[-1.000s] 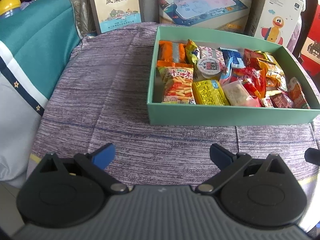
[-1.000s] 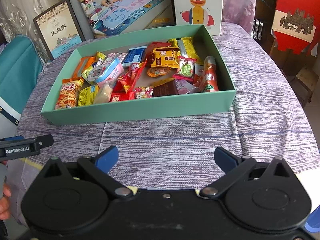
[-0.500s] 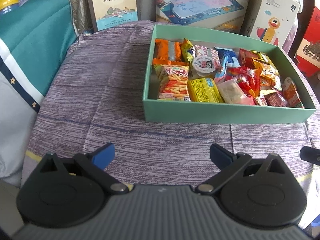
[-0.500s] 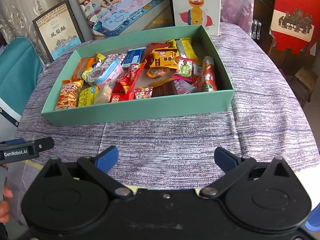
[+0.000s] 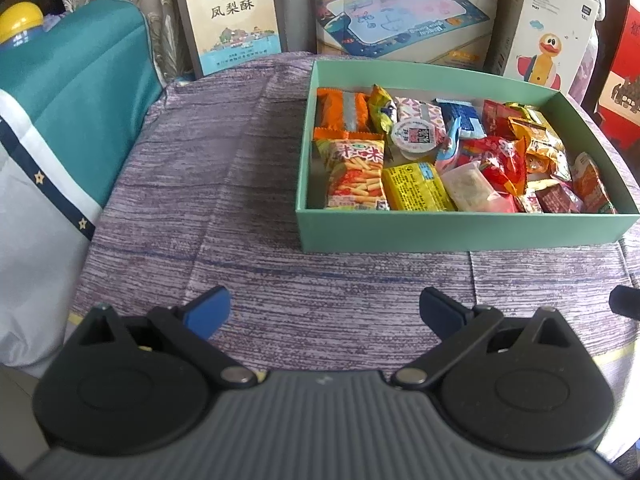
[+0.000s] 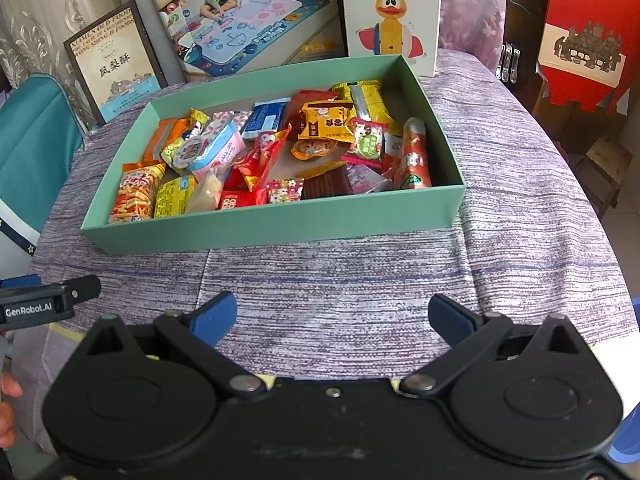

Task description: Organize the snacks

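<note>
A shallow green box (image 5: 460,232) (image 6: 280,228) sits on the purple striped tablecloth, filled with several snack packets: a fries bag (image 5: 356,172) (image 6: 136,192) at its near left, a yellow packet (image 5: 416,186), a red sausage pack (image 6: 412,156) at the right. My left gripper (image 5: 324,310) hovers open over the cloth in front of the box, nothing between its fingers. My right gripper (image 6: 334,316) is open too, also short of the box's front wall. The left gripper's side (image 6: 44,306) shows at the left edge of the right wrist view.
Standing behind the box are a pineapple-cake box (image 5: 232,16), a water-doodle mat box (image 6: 248,24) and a duck toy box (image 6: 394,12). A teal chair back (image 5: 68,92) is at the left, a red carton (image 6: 584,32) at the right. A hand (image 6: 8,412) shows lower left.
Both grippers have drawn back a little from the box and stayed open. The box and snacks have not moved.
</note>
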Available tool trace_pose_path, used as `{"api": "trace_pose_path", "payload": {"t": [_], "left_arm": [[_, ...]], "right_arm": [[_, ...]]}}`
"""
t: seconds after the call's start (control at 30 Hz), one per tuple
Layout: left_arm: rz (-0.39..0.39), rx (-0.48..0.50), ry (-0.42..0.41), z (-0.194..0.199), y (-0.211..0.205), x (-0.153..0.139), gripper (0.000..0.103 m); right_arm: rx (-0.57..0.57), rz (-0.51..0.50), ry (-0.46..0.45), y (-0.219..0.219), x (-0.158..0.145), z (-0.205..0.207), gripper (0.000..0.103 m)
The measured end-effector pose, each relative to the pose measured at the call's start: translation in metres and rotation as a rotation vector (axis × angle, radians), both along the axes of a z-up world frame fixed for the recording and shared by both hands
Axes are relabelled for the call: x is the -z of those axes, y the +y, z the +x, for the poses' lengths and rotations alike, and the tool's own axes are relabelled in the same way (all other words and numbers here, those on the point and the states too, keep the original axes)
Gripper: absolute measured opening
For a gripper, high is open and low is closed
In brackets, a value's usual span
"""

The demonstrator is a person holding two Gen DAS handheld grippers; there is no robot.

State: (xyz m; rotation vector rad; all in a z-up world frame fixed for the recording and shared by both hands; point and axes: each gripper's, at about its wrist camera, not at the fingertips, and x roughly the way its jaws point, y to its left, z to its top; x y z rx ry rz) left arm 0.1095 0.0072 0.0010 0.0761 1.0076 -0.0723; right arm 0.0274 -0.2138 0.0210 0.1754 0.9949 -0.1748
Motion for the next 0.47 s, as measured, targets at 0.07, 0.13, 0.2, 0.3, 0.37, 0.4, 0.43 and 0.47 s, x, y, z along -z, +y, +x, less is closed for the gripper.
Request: {"api": "trace_pose_path", "payload": {"t": [0.07,0.13,0.2,0.3,0.37,0.4,0.43,0.47], "left_arm": [[0.001,0.0,0.0,0.0001,0.0,0.0001,0.103],[0.006,-0.001,0.001,0.0003,-0.0002,0.0003,0.103],[0.011,0.0,0.002,0.0003,0.0,0.0002,0.103],[0.014,0.004,-0.001,0.0,0.0005,0.0,0.103],[0.016,0.004,-0.001,0.0,0.0005,0.0002,0.103],[0.017,0.004,-0.002,0.0,0.0004,0.0003,0.103],[0.019,0.005,-0.002,0.0001,0.0002,0.0002,0.103],[0.022,0.007,-0.003,0.0002,-0.0002,0.0001,0.103]], "right_arm": [[-0.001,-0.002,0.001,-0.0003,-0.0001,0.0003,0.103],[0.0,-0.006,0.001,0.0001,-0.0003,0.0005,0.103],[0.001,-0.007,0.001,0.0001,-0.0002,0.0007,0.103],[0.0,-0.007,0.002,-0.0004,-0.0002,0.0009,0.103],[0.002,-0.009,0.004,0.0,0.0002,0.0008,0.103],[0.003,-0.011,0.004,0.0002,0.0001,0.0007,0.103],[0.004,-0.013,0.004,0.0007,0.0,0.0007,0.103],[0.006,-0.014,0.003,0.0009,-0.0003,0.0006,0.103]]}}
